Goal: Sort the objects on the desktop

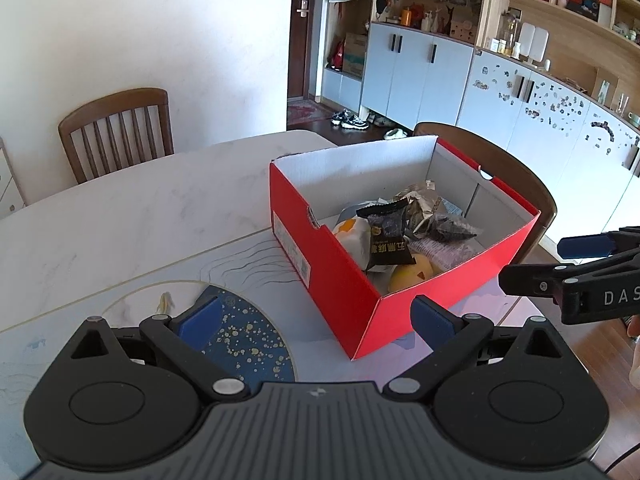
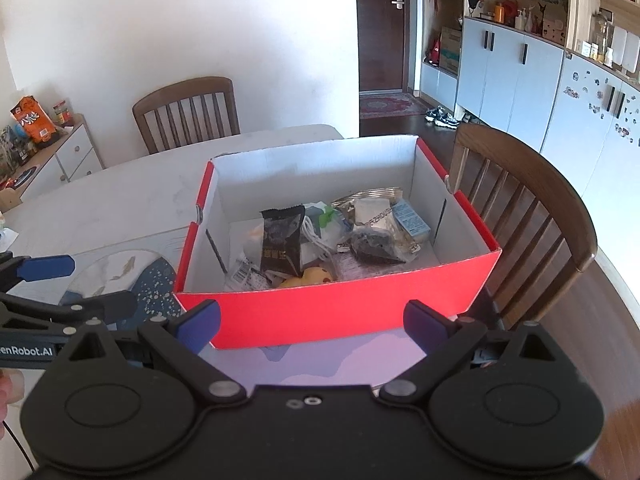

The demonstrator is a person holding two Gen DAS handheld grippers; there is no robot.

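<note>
A red cardboard box (image 1: 340, 292) (image 2: 336, 312) with white inside stands on the table and holds several items: a black snack packet (image 1: 388, 236) (image 2: 282, 240), a yellow toy (image 1: 412, 276) (image 2: 308, 278), a clear bag of dark pieces (image 1: 448, 228) (image 2: 372, 246), a small blue carton (image 2: 412, 220) and foil wrappers. My left gripper (image 1: 316, 320) hovers open just before the box's near corner, nothing between its blue pads. My right gripper (image 2: 312, 326) stands open in front of the box's near wall, empty. Each gripper shows at the edge of the other's view.
The box rests on a patterned mat with a dark blue speckled round patch (image 1: 244, 340) (image 2: 156, 292) on a white marble table (image 1: 120, 216). Wooden chairs stand behind the table (image 1: 116, 132) and to its right (image 2: 532, 208). A sideboard with snack bags (image 2: 36, 128) lies far left.
</note>
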